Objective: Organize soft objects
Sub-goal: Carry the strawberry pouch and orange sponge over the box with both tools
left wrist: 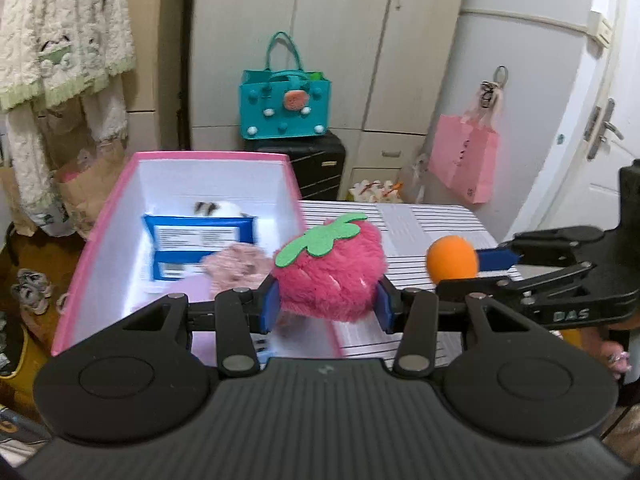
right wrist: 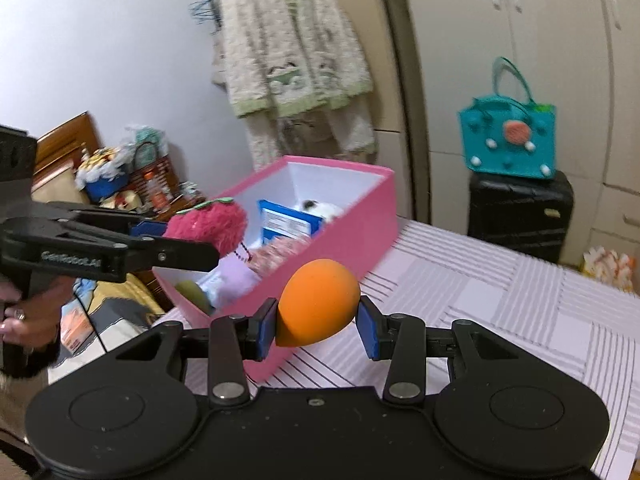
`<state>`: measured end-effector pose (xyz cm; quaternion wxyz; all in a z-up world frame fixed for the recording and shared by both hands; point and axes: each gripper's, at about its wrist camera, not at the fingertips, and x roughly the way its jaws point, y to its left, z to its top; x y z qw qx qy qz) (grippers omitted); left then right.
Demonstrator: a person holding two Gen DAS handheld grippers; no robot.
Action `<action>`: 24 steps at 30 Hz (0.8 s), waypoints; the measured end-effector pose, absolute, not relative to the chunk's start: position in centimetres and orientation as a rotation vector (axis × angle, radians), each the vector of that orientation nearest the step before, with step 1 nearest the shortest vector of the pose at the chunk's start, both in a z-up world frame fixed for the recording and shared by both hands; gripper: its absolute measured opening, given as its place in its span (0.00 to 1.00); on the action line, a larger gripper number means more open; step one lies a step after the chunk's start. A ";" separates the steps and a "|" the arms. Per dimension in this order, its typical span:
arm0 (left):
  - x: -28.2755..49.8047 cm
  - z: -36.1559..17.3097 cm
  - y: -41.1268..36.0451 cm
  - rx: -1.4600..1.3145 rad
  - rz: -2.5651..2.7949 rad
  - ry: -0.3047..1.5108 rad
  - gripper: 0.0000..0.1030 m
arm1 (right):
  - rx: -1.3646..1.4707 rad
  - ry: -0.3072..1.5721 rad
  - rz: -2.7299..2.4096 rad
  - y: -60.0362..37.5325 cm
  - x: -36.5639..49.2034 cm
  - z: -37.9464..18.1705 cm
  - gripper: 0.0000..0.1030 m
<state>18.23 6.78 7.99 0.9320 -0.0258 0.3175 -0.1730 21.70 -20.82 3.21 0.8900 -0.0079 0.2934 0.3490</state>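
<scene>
left gripper: jaws clamped on plush strawberry, over pink box near rim
right gripper: jaws pinching orange sponge, box at 11 o'clock

Bright, even indoor light; slight motion blur, fisheye-curved edges.

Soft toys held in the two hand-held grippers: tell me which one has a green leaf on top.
The fuzzy pink strawberry in the left hand-held gripper; the orange sponge in the right hand-held gripper is smooth and plain.
</scene>
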 end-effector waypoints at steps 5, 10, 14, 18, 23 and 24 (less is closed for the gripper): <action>19.3 8.4 10.1 -0.062 -0.307 0.668 0.44 | -0.061 0.593 0.765 -18.3 22.2 4.6 0.46; 21.1 8.3 12.8 -0.076 -0.258 0.685 0.44 | -0.103 0.605 0.783 -16.0 23.2 5.0 0.46; 22.8 7.9 14.2 -0.067 -0.234 0.708 0.44 | -0.132 0.615 0.792 -14.9 23.8 5.2 0.46; 24.5 7.1 15.0 -0.049 -0.221 0.743 0.44 | -0.150 0.609 0.815 -14.0 24.6 5.3 0.46; 26.6 5.9 15.1 0.032 -0.191 0.799 0.44 | -0.170 0.618 0.847 -12.6 26.1 5.2 0.46; 27.0 5.7 14.9 0.057 -0.183 0.811 0.44 | -0.176 0.620 0.854 -12.3 26.4 5.2 0.46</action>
